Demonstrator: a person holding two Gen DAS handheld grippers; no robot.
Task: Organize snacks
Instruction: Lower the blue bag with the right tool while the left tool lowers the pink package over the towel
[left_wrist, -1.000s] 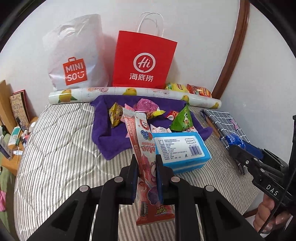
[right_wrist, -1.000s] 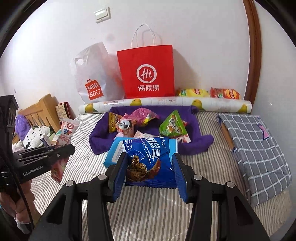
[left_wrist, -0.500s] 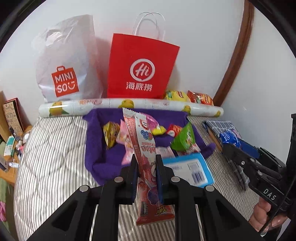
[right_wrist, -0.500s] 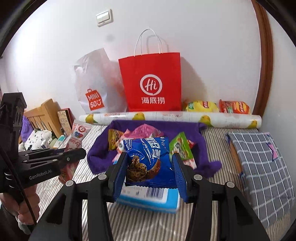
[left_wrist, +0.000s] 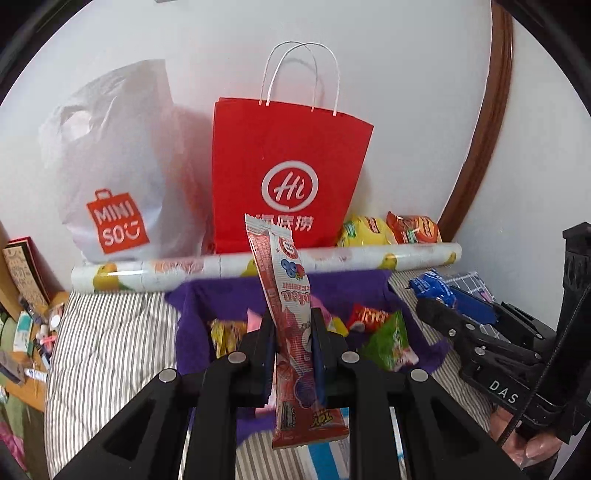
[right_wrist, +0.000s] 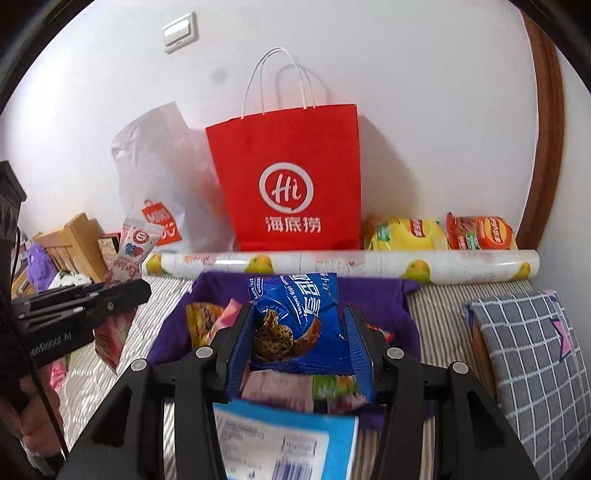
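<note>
My left gripper (left_wrist: 291, 347) is shut on a long red and white snack stick pack (left_wrist: 284, 288) that stands upright between its pads. My right gripper (right_wrist: 299, 343) is shut on a blue chocolate chip cookie bag (right_wrist: 295, 317). Both hang over a purple cloth (right_wrist: 373, 299) strewn with several small snack packets (left_wrist: 388, 343). A red paper bag (left_wrist: 284, 173) and a white plastic bag (left_wrist: 114, 166) stand against the wall behind a rolled lemon-print sheet (left_wrist: 184, 269). A blue and white box (right_wrist: 280, 439) lies below my right gripper.
Yellow (right_wrist: 402, 232) and orange chip bags (right_wrist: 480, 232) lie behind the roll at the right. A grey checked pillow (right_wrist: 532, 354) sits on the striped bed (left_wrist: 110, 339) at the right. Wooden furniture with clutter (right_wrist: 74, 243) stands left of the bed.
Both grippers have moved forward toward the wall bags, each still holding its snack. The bags look larger and nearer, and the blue box has slid to the bottom edge of both views.
</note>
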